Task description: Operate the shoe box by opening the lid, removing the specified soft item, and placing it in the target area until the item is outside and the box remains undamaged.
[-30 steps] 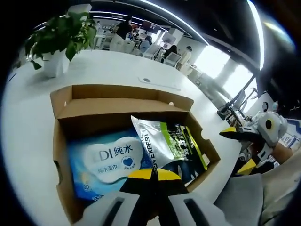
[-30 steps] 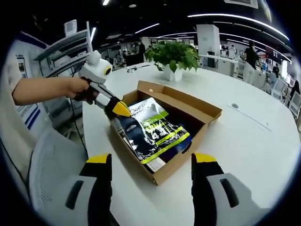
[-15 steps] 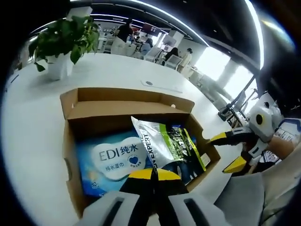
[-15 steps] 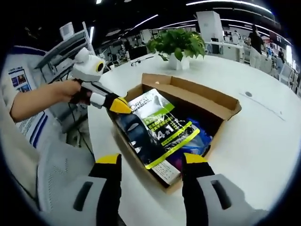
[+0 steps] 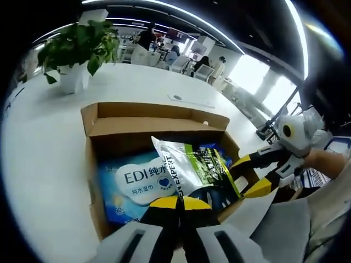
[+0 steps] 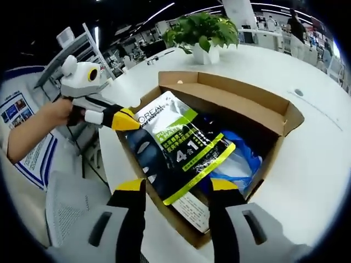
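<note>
The shoe box point(image 6: 230, 104) sits open on the white table point(image 6: 323, 148), its lid folded back at the upper part of both views. Inside it, the silver and green pouch point(image 6: 175, 145) leans on its near wall, and a blue pack of wipes point(image 5: 137, 183) lies flat beneath it at the lower left of the left gripper view.

Against half a second ago, the box looms larger in the right gripper view, so we have brought the right gripper point(image 6: 175, 192) in close. Its yellow-tipped jaws stand apart, one on each side of the pouch's lower edge, touching nothing that we can see.

The left gripper point(image 6: 134, 125) pinches the pouch's upper left corner, jaws closed on it, and the pouch stands a little higher than before. In the left gripper view, the right gripper has come in from the right edge to the box's right wall.

We judge the lid step done and the pouch lifted but not yet out. A second hold looks close, and closing gently should spare the cardboard. A potted plant point(image 5: 77, 46) stands well beyond the box.
</note>
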